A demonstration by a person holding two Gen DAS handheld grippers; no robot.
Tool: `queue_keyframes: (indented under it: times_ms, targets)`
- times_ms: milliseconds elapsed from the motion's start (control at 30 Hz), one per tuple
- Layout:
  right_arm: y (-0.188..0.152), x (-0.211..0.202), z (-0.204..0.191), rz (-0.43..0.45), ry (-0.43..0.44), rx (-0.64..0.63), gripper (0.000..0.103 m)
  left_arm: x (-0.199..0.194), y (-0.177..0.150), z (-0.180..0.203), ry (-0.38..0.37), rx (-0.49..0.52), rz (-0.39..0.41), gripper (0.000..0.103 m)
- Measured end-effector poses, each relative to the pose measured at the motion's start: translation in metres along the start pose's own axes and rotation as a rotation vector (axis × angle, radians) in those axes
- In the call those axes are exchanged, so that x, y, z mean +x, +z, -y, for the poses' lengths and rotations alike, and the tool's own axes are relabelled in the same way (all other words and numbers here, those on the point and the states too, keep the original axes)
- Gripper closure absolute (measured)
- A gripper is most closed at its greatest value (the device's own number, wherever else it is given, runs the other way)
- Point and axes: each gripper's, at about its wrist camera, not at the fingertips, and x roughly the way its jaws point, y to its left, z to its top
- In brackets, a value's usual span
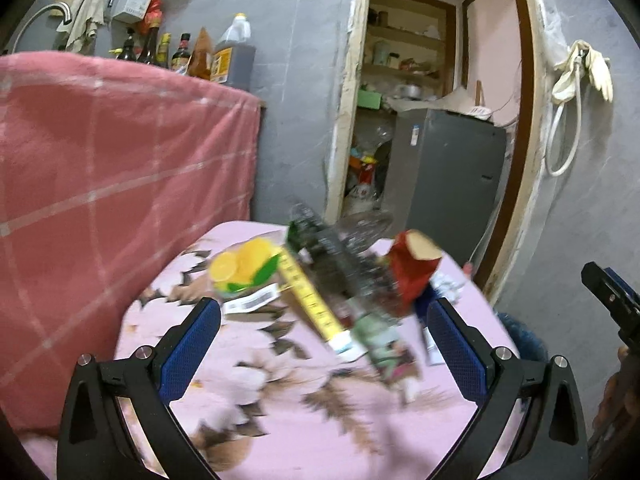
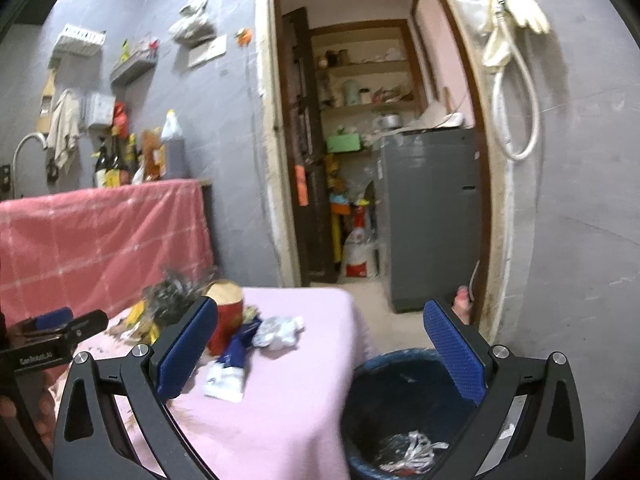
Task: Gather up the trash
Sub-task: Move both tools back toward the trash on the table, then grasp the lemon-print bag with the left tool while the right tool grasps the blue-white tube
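Note:
A heap of trash lies on the table's pink flowered cloth (image 1: 248, 392): a lemon-print wrapper (image 1: 240, 268), a yellow strip packet (image 1: 312, 304), a crushed clear bottle (image 1: 340, 256), a red paper cup (image 1: 412, 272), a green packet (image 1: 380, 344). My left gripper (image 1: 322, 306) hovers open in front of the heap, pads touching nothing. My right gripper (image 2: 320, 308) stands wide open and empty, over the table corner and the dark blue bin (image 2: 360, 392). Crumpled foil-like trash (image 2: 408, 448) lies in the bin. The red cup (image 2: 224, 320), a blue-white wrapper (image 2: 232, 364) and crumpled paper (image 2: 280, 332) also show in the right wrist view.
A counter draped in pink checked cloth (image 1: 100, 180) rises left of the table, with bottles (image 1: 232, 56) behind it. Past the table a doorway opens onto a grey fridge (image 2: 432, 216). A person's foot (image 2: 462, 304) shows by the door frame. A hose and gloves (image 2: 512, 80) hang on the wall.

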Motion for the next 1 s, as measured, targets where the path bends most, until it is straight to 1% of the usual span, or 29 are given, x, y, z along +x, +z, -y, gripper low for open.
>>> queue_keyframes:
  times_ms: [133, 267, 533, 633, 700, 833, 867, 933, 1000]
  targets:
    - [-0.004, 0.014, -0.016, -0.043, 0.02, -0.02, 0.0, 0.004, -0.004, -0.018, 0.002, 0.006, -0.029, 0.002]
    - [-0.007, 0.03, -0.028, -0.086, 0.022, -0.03, 0.0, 0.015, -0.001, -0.03, 0.01, 0.012, -0.075, 0.002]
    - [-0.012, 0.06, -0.037, -0.165, 0.036, -0.005, 0.0, 0.042, -0.001, -0.053, 0.009, -0.046, -0.164, 0.002]
    - [-0.015, 0.072, -0.04, -0.204, 0.052, 0.004, 0.007, 0.05, 0.0, -0.057, 0.027, -0.024, -0.188, 0.002]
    - [-0.017, 0.079, -0.044, -0.231, 0.06, -0.001, 0.015, 0.056, 0.001, -0.058, 0.041, -0.005, -0.199, 0.002]
    - [-0.023, 0.092, -0.051, -0.284, 0.076, -0.017, 0.023, 0.065, 0.002, -0.064, 0.049, 0.007, -0.215, 0.002]
    - [-0.025, 0.095, -0.053, -0.296, 0.081, -0.02, 0.027, 0.066, 0.002, -0.066, 0.053, 0.009, -0.219, 0.002]
    - [-0.027, 0.103, -0.059, -0.322, 0.093, -0.024, 0.029, 0.069, 0.003, -0.068, 0.057, 0.015, -0.219, 0.003]
    - [-0.029, 0.11, -0.062, -0.347, 0.097, -0.026, 0.035, 0.073, 0.004, -0.068, 0.062, 0.032, -0.219, 0.003]
